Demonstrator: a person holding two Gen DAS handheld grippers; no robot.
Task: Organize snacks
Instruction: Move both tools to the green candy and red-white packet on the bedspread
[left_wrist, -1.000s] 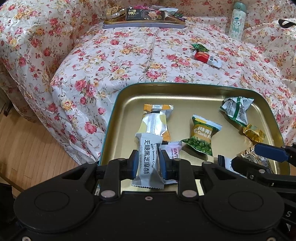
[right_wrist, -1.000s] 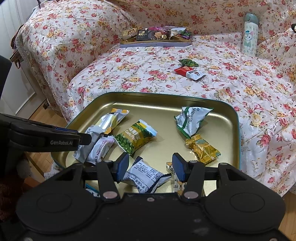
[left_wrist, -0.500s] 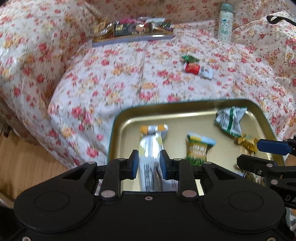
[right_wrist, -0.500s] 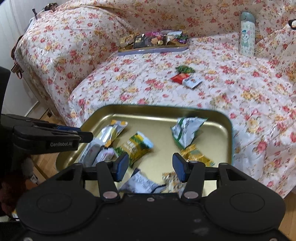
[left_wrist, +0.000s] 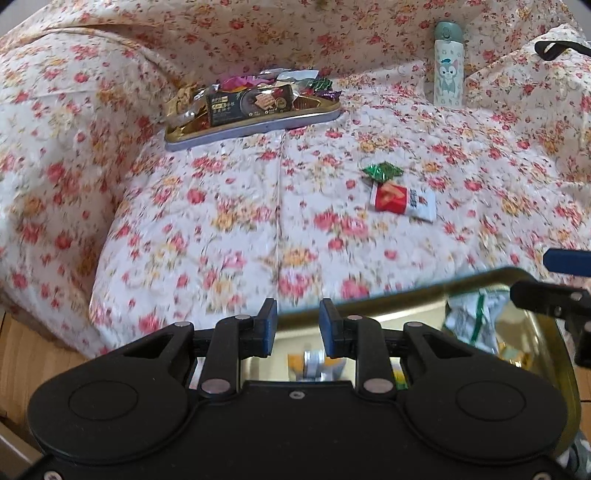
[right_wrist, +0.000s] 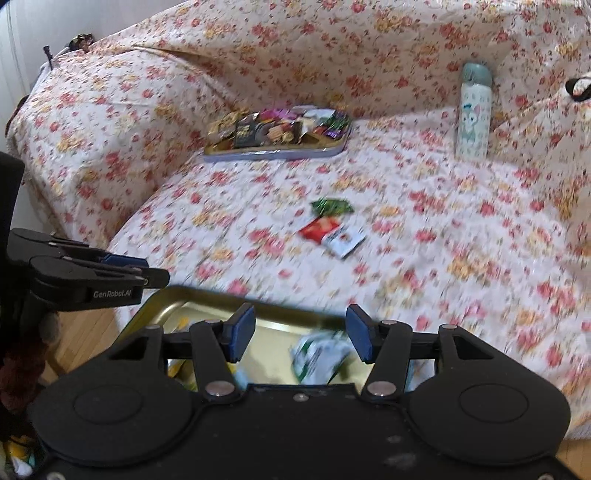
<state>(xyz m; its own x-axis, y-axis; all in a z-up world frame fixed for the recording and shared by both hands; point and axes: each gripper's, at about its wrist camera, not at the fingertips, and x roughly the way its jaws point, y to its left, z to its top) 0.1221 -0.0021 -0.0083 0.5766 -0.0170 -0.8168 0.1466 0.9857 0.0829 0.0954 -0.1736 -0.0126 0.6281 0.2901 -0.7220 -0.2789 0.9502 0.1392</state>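
Observation:
A gold tray (left_wrist: 480, 282) with several snack packets lies at the sofa's front edge, mostly hidden under both grippers; it also shows in the right wrist view (right_wrist: 166, 299). My left gripper (left_wrist: 293, 325) is open and empty above the tray's far rim. My right gripper (right_wrist: 301, 332) is open wider and empty above a green-white packet (right_wrist: 321, 354). A red-white packet (left_wrist: 400, 199) and a green candy (left_wrist: 382, 170) lie loose on the floral sofa seat; the packet (right_wrist: 330, 234) and the candy (right_wrist: 330, 205) also show in the right wrist view.
A second tray (left_wrist: 251, 107) heaped with snacks sits at the back of the seat, seen also in the right wrist view (right_wrist: 280, 134). A pale cartoon bottle (left_wrist: 447, 64) stands at the back right. Wooden floor (left_wrist: 22, 365) lies at the left.
Both grippers have lifted and tilted up away from the gold tray. The left gripper released the white sesame packet and now stands empty and slightly wider.

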